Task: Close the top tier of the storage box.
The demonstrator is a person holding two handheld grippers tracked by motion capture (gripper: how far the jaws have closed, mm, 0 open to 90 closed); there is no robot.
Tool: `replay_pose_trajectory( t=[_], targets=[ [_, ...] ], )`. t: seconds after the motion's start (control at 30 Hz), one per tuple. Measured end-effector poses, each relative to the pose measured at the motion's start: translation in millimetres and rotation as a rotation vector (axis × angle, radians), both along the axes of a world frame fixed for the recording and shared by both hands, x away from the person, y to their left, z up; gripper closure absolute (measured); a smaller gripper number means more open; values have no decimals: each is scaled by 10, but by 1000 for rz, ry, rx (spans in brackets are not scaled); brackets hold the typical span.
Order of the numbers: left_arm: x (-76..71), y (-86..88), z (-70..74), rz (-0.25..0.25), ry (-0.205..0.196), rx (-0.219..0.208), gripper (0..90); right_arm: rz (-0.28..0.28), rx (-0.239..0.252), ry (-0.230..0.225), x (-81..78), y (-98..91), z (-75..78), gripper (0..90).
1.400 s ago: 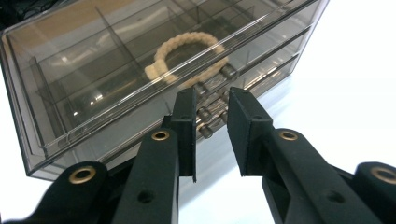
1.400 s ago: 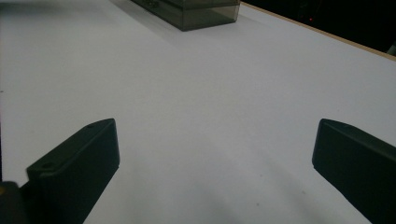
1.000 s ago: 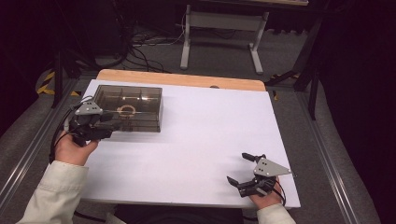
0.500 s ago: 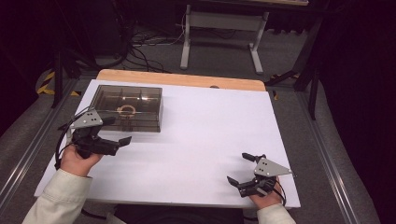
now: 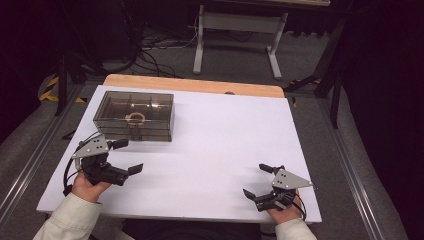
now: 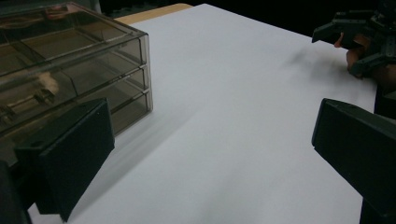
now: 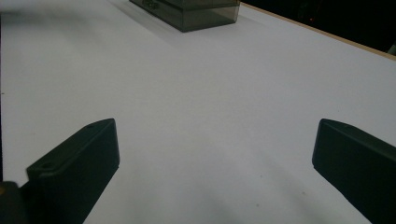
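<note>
While beside box (image 5: 133, 116), left claw (image 5: 127, 156) wide, empty.

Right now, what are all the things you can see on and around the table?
box: one, smoky see-through brown with compartments, on the far left of the table.
ring: one, pale, inside the box.
table: one, white top with a wooden far edge.
metal stand: one, grey, on the floor behind the table.
cables: several, dark, on the floor behind the table.
left tool: one, black, just in front of the box, jaws just opened wide, nothing between them.
right tool: one, black, near right corner, open, holding nothing.
sleeves: two, cream, at the near edge.
</note>
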State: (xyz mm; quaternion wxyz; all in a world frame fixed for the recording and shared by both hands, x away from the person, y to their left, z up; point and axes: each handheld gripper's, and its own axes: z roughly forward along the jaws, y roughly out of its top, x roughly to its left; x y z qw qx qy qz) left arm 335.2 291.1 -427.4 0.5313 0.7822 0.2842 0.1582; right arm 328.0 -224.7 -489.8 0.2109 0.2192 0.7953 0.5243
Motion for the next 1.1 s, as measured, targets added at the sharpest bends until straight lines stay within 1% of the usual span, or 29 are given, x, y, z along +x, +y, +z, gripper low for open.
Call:
replay_pose_trajectory(
  t=[0.03, 0.2, 0.3, 0.4, 0.47, 0.53, 0.6, 0.7, 0.8, 0.87, 0.9, 1.0, 1.1],
  targets=[
    [-8, 3, -25, 1, -4, 7, 1, 1, 1, 0, 1, 0, -1, 13],
    [-55, -4, -153, -5, -16, 2, 1, 1, 0, 0, -1, 0, 0, 13],
    [-79, -19, -230, 0, -22, 14, 1, 1, 0, 0, -1, 0, 0, 13],
    [-105, -36, -311, 3, -37, 37, 1, 2, 0, 0, -1, 0, 0, 13],
    [-117, -37, -352, 1, -33, 39, 1, 2, 0, 0, -2, 0, 0, 13],
    [-133, -34, -409, 0, -30, 27, 1, 2, -1, 0, -2, 1, 0, 13],
    [-148, -24, -460, 0, -36, 29, 1, 2, 0, 0, -2, 1, 0, 13],
    [-169, -5, -501, -2, -42, 28, 1, 3, 0, 0, -2, 0, 0, 13],
    [-191, -5, -542, -4, -43, 46, 1, 4, 0, 0, -1, 0, 1, 13],
    [-182, -24, -567, -12, -30, 65, 1, 5, 2, 1, 1, 1, 0, 13],
    [-174, -34, -570, -13, -29, 71, 1, 6, 2, 1, 2, 2, 0, 13],
    [-146, -49, -548, 1, -49, 77, 0, 7, -1, -1, 0, 2, 1, 13],
    [-138, -62, -541, 0, -48, 84, 1, 9, -4, -3, 0, 5, 1, 13]
  ],
)
